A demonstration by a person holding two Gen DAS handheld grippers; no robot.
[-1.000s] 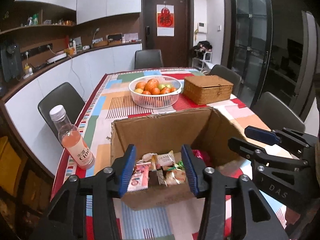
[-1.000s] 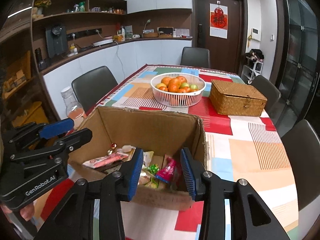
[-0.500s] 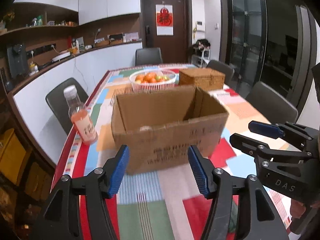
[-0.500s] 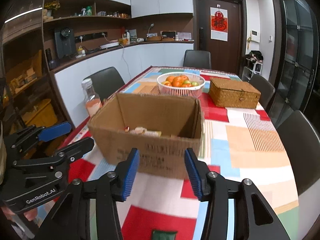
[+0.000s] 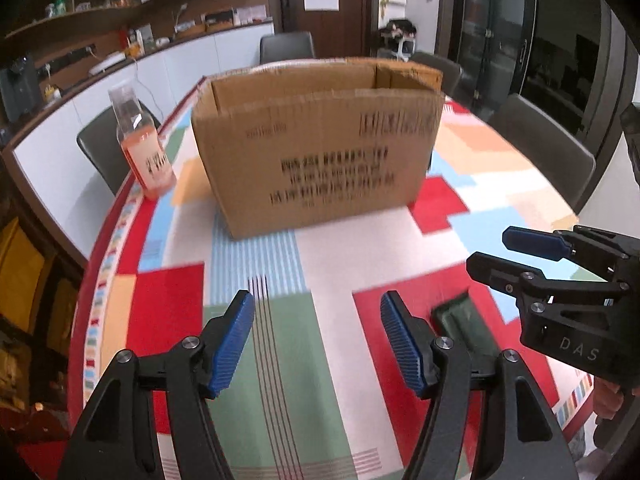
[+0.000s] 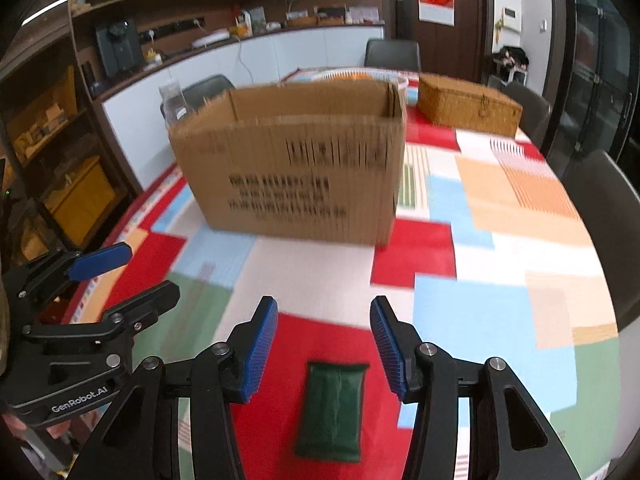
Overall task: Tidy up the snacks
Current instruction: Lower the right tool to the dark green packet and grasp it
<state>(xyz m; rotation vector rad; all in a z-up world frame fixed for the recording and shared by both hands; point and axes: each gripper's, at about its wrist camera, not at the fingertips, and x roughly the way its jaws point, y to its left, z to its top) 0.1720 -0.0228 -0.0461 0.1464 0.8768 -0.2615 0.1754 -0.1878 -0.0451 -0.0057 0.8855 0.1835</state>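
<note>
Open cardboard box point(image 6: 296, 168) upright on patchwork tablecloth point(image 6: 500, 280), contents hidden behind near wall. Dark green snack pouch point(image 6: 332, 410) flat on red patch, well in front of box, on its right-corner side. Right gripper point(image 6: 324, 344) just above pouch, blue pads apart, not touching it; jaws opened a bit just now, nothing gripped. Left gripper point(image 5: 316, 340) in front of box w/ jaws wide, just been opening, empty, only cloth between; pouch just right of it. Pink drink bottle point(image 5: 144, 148) just left of box. Wicker basket point(image 6: 468, 110) behind box, to its right.
</note>
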